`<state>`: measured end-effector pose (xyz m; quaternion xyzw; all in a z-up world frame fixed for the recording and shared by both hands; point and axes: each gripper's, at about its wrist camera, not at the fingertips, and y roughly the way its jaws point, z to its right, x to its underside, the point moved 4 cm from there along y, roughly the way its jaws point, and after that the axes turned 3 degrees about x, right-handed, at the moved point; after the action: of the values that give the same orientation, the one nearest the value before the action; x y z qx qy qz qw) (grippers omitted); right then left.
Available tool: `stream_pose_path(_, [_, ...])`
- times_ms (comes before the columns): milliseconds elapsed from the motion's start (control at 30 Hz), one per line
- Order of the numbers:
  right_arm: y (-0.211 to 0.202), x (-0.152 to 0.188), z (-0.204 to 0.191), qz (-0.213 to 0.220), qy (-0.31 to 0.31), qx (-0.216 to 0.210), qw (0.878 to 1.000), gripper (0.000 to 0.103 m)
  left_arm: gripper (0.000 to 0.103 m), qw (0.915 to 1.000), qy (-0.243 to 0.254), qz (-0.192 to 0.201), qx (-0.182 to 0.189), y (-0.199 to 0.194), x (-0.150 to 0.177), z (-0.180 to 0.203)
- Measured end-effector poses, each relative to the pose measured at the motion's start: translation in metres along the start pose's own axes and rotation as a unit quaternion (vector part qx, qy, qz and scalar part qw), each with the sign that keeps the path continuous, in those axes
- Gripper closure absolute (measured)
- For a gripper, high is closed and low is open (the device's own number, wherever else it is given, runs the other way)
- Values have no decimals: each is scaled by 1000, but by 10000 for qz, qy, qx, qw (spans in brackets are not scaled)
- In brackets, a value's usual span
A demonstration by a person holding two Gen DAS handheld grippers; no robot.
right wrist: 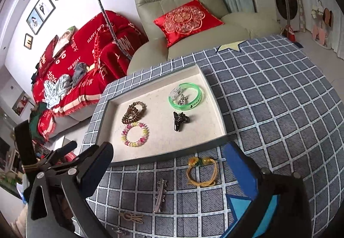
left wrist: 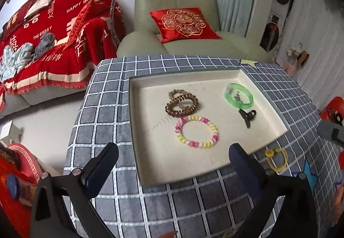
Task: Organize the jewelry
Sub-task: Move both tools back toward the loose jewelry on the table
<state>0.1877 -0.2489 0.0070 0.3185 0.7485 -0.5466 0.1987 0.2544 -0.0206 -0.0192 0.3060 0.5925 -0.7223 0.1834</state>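
A shallow cream tray [left wrist: 150, 152] [right wrist: 120, 152] sits on the grey checked tablecloth. In it lie a brown coil hair tie [left wrist: 181, 103] [right wrist: 133, 113], a pink-and-yellow bead bracelet [left wrist: 196, 131] [right wrist: 135, 133], a green bangle [left wrist: 238, 95] [right wrist: 186, 96] with small metal pieces inside it, and a black claw clip [left wrist: 247, 116] [right wrist: 179, 122]. A yellow cord bracelet [left wrist: 276, 157] [right wrist: 201, 171] lies on the cloth just outside the tray's near edge. A silver hair clip [right wrist: 160, 197] and a gold clip [right wrist: 131, 217] lie nearer. My left gripper [left wrist: 174, 162] and right gripper [right wrist: 169, 165] are open and empty.
A beige armchair [left wrist: 176, 29] with a red cushion stands behind the table. A sofa with a red cover [left wrist: 53, 40] is to the left. Star stickers [right wrist: 240, 205] sit on the cloth. The right gripper's finger shows at the left wrist view's right edge [left wrist: 331, 132].
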Motion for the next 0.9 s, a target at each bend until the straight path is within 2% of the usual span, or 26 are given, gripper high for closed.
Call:
stream_pose_path(167, [-19, 6, 3, 272, -9, -42, 9996, 0, 0, 9998, 166, 56, -54, -11, 16, 2])
stream_pose_path(333, [-23, 14, 8, -41, -95, 203, 9997, 0, 0, 9998, 166, -41, -63, -21, 37, 0])
stream_pose_path(500, [-18, 31, 21, -310, -1, 218, 9993, 0, 0, 9995, 181, -196, 170, -34, 66, 4])
stream_pose_path(700, [-5, 54, 32, -659, -83, 397, 9970, 0, 0, 9984, 382, -307, 280, -49, 99, 21])
stream_pose_path(900, [6, 68, 40, -828, -238, 594, 9945, 0, 0, 9971, 577, -404, 294, -55, 125, 38])
